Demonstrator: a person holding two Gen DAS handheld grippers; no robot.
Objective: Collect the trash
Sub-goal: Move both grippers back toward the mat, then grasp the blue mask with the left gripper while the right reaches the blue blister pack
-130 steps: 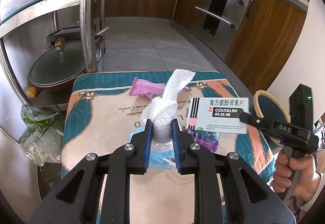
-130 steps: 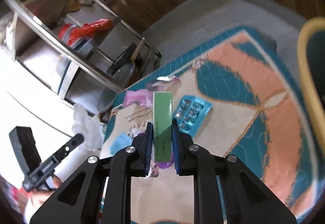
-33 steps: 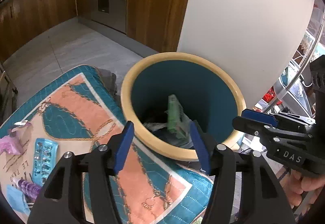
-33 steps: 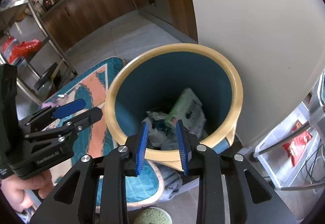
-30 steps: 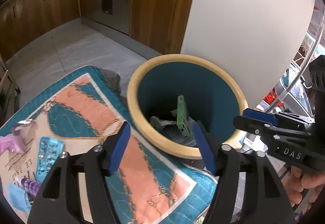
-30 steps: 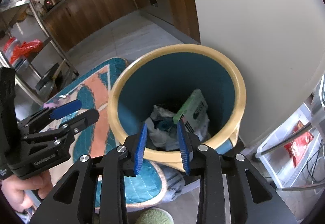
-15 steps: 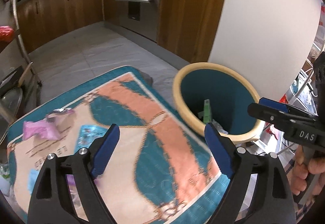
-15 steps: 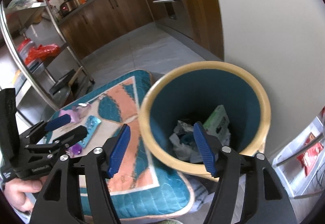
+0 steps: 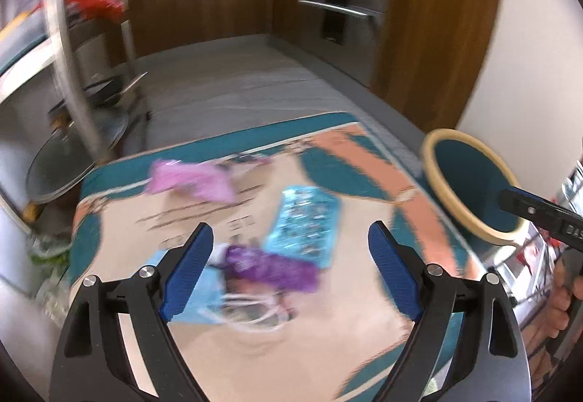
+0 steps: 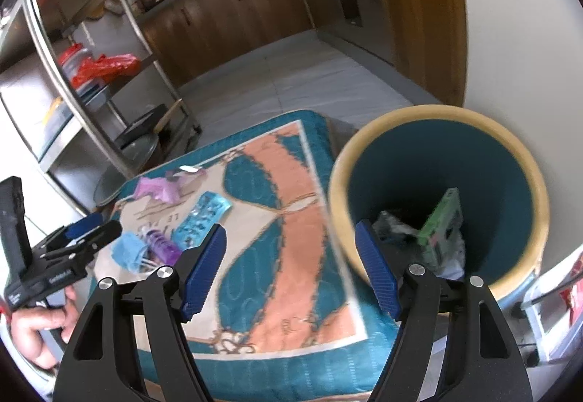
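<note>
1. Trash first: the tissue and the green box (image 10: pixel 442 219) that you carried a few seconds ago now lie inside the bin (image 10: pixel 339 183), at the right of the right wrist view. Both drops are done.
2. What is left sits on the patterned mat (image 9: pixel 364 311), centre of the left wrist view — four pieces by my count, though the frame is blurred: one pink wrapper (image 9: pixel 189 181) upper left, one blister pack (image 9: pixel 306 221) in the middle, one purple wrapper (image 9: pixel 271 269) below it, and one pale blue piece with white loops (image 9: pixel 198 303), which looks like a face mask, lower left.
3. Your left gripper (image 9: pixel 289 272) has swung from the bin back over the mat; its jaws stand wide apart with nothing between the pads, and the purple wrapper shows on the mat beyond the gap.
4. Your right gripper (image 10: pixel 291 265) lags — it looks across the bin's near rim. Its jaws have just been opening and are apart, empty.
5. Counted: one bin, one mat, two grippers, four loose pieces. I judge the job roughly a third done, with the purple wrapper the likeliest next pick.
</note>
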